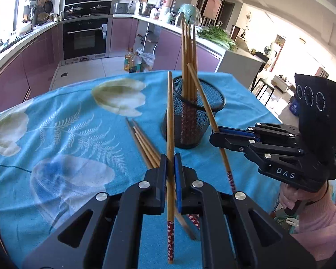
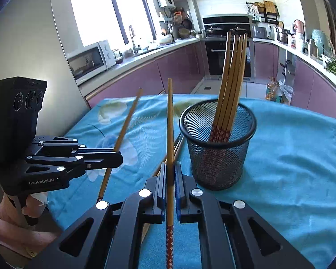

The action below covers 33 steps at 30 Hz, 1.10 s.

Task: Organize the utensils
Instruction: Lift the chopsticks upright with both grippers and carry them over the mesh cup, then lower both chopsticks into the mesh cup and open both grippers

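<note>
I'm standing in a kitchen where purple cabinets (image 2: 172, 67) are curving around under a pale counter, with the black built-in oven (image 1: 85, 38) sitting at twelve o'clock. Daylight is pouring through the big window (image 2: 109, 9) at ten o'clock, brightening the microwave (image 2: 87, 60) and the pale tiled floor (image 1: 82, 69).

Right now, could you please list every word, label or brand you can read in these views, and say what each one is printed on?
"DAS": on the body of the right gripper, seen from the left wrist.
"GenRobot.AI": on the body of the left gripper, seen from the right wrist.
A small vertical label at that gripper's rear edge is too small to read.
Kitchen appliance markings and bottle labels are too blurred to read.
</note>
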Each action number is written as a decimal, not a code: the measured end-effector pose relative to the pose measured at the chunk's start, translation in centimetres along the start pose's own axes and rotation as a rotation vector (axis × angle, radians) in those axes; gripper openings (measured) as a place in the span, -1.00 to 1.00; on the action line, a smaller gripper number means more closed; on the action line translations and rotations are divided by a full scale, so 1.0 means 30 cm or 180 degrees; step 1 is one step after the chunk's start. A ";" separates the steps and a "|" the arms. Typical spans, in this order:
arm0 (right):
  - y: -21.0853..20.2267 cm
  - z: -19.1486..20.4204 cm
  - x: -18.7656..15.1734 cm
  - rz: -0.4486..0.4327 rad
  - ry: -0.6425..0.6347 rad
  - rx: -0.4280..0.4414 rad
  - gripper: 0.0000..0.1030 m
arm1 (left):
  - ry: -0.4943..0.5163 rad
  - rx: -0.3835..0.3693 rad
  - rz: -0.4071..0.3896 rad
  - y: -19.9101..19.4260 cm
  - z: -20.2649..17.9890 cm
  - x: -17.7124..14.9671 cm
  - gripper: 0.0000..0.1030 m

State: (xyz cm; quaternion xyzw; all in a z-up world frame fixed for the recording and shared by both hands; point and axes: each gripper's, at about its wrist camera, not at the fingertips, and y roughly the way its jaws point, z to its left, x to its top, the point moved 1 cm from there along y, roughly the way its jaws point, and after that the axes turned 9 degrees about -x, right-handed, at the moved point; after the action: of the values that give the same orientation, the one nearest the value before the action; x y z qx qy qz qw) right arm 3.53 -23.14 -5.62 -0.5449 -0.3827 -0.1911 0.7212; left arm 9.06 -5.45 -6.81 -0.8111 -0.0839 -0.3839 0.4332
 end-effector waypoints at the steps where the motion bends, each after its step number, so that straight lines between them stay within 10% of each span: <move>1: -0.011 -0.003 0.004 -0.0030 0.0011 0.0000 -0.89 | 0.0009 -0.0021 -0.0029 -0.013 -0.006 0.005 -0.86; 33: -0.226 -0.090 0.177 -0.0747 0.0074 -0.0130 -0.89 | 0.0323 -0.0308 -0.0748 -0.186 -0.132 0.268 -0.86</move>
State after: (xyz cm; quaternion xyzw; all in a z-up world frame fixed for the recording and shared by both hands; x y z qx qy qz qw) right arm 3.13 -27.18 2.43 -0.5087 -0.4315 -0.2883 0.6870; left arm 9.81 -6.67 3.65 -0.7952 -0.1376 -0.4761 0.3493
